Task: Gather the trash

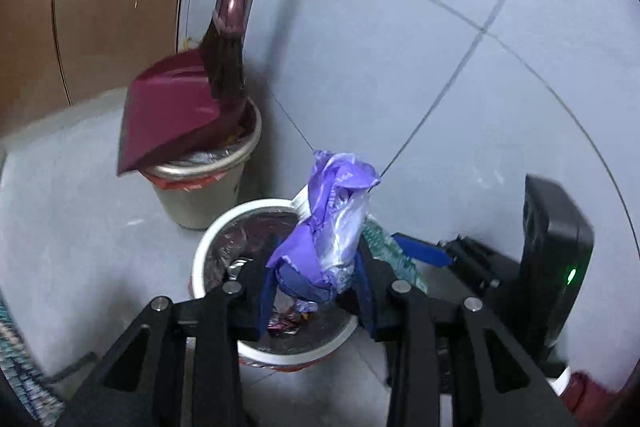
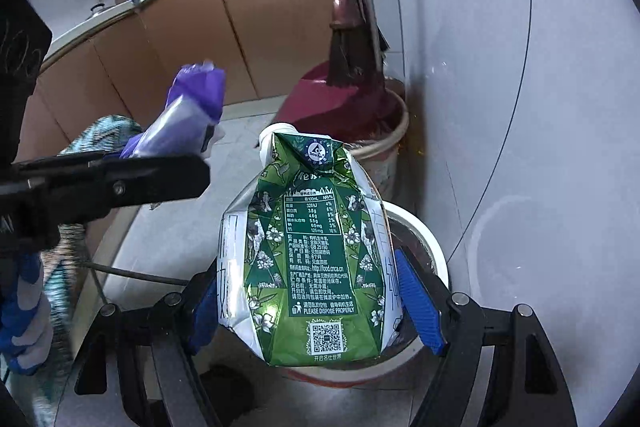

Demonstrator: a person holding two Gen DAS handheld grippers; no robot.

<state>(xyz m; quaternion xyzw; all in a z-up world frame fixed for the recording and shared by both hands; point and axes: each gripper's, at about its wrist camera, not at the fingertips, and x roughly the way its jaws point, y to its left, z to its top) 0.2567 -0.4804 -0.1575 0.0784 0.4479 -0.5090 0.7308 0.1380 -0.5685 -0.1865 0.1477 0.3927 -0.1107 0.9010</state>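
Observation:
A crumpled purple wrapper (image 1: 336, 203) stands upright between the blue pads of my left gripper (image 1: 316, 267), which is shut on it. It hangs over a white-rimmed trash bin (image 1: 200, 259) lined with a dark bag that has scraps inside. In the right wrist view, my right gripper (image 2: 308, 283) is shut on a squashed green milk carton (image 2: 316, 247) above the same bin (image 2: 424, 235). The left gripper's finger (image 2: 160, 175) and the wrapper (image 2: 188, 115) show at the left there. The carton's edge (image 1: 384, 243) and the right gripper's blue finger (image 1: 424, 251) appear beside the wrapper.
A second, beige bin (image 1: 208, 195) stands just behind in the corner, with a maroon dustpan (image 1: 172, 107) and a broom (image 1: 226, 67) resting in it. Tiled wall (image 1: 440, 27) on the right, brown cabinets (image 2: 180, 39) on the left. A striped sleeve (image 2: 20, 307) shows at the lower left.

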